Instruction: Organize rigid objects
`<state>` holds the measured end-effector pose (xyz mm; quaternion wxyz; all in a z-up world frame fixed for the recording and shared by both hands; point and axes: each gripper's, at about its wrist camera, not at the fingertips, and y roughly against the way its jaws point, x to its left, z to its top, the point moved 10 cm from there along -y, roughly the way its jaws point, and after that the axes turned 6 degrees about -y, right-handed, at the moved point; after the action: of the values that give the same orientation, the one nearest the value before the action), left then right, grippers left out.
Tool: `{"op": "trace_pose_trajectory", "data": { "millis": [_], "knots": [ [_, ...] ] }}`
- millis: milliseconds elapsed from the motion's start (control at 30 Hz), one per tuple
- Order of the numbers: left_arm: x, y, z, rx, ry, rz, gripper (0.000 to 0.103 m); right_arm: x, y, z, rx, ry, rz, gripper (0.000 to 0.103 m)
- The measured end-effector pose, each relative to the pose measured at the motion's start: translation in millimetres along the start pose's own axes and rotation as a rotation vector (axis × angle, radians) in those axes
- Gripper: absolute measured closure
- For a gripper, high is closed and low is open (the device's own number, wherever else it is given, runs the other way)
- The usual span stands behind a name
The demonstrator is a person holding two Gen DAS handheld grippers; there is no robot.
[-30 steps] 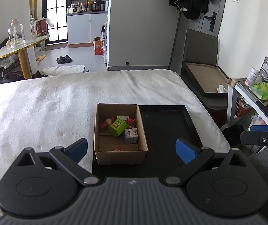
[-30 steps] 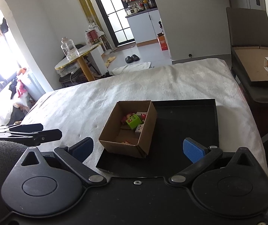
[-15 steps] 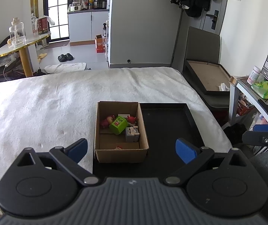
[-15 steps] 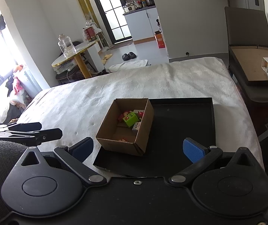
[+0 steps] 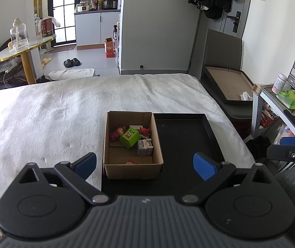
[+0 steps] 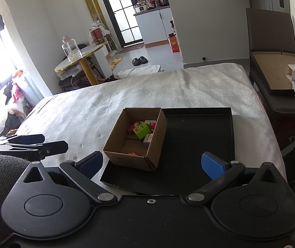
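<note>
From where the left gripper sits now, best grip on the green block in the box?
Come straight down from above: the cardboard box walls block any side approach. The green block lies tilted on the other toys; close the jaws across its two long flat sides, near the raised upper end.

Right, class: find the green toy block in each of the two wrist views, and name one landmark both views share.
Left wrist view: the green toy block lies just above centre, inside the cardboard box, toward its far end.
Right wrist view: it sits near centre, again in the box's far part.
Shared landmark: the black tray holding the box.
</note>
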<state>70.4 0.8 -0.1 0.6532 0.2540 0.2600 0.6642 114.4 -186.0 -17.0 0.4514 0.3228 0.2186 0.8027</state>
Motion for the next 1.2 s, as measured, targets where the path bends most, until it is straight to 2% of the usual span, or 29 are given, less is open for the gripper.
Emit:
{"op": "trace_pose_trajectory", "data": {
  "millis": [1200],
  "knots": [
    [-3.8,-0.9,-0.5,0.003,-0.002,0.002,0.003,-4.8,6.0,-0.3,-0.001,0.002,-0.042,0.0]
  ]
}}
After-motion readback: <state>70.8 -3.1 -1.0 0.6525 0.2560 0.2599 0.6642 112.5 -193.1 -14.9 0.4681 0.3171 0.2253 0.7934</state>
